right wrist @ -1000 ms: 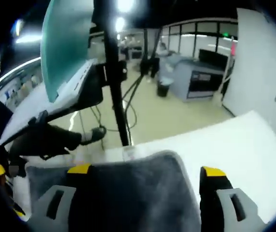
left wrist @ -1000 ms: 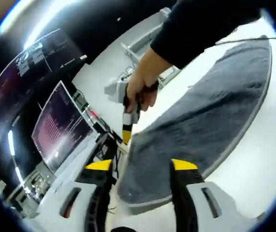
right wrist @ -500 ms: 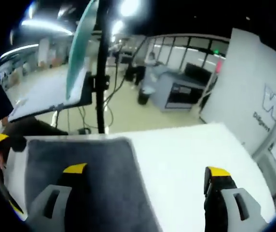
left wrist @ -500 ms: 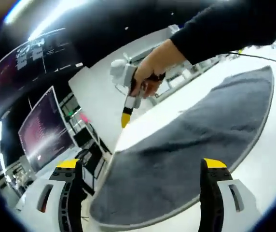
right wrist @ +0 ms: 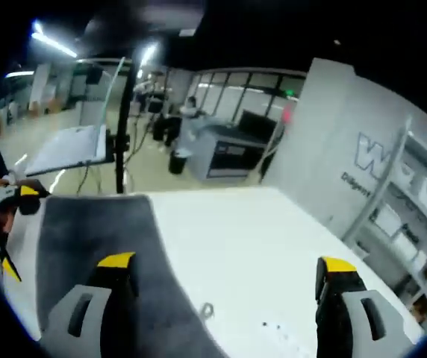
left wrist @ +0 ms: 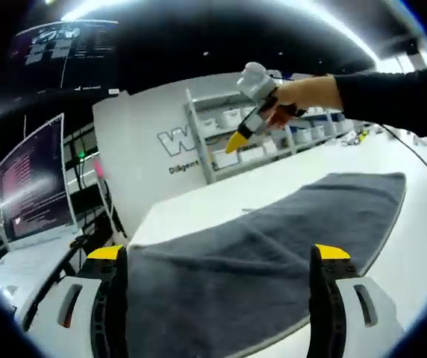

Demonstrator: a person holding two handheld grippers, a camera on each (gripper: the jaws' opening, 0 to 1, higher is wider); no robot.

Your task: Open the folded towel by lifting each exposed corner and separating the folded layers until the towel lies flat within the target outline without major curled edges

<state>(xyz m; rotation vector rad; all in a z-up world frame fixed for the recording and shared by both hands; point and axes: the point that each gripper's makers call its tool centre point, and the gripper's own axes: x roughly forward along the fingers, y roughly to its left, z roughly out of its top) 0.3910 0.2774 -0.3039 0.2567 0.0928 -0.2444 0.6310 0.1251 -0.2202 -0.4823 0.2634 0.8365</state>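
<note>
- The towel (left wrist: pixel 273 239) is lying spread on the white table (right wrist: pixel 236 246).
- The left gripper (left wrist: pixel 217 257) is hovering over it, jaws apart, empty.
- The right gripper (right wrist: pixel 221 265) is hanging released above the table, beside the towel.

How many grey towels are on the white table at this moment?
1. A single grey terry towel lies spread on the white table, reaching between the left gripper's open jaws; it lies left of the right gripper. Further layers underneath may be hidden.

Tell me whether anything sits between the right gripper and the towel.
Nothing visible does. The right gripper hangs open above the white table, and the grey towel lies flat beside it, with bare tabletop between.
</note>
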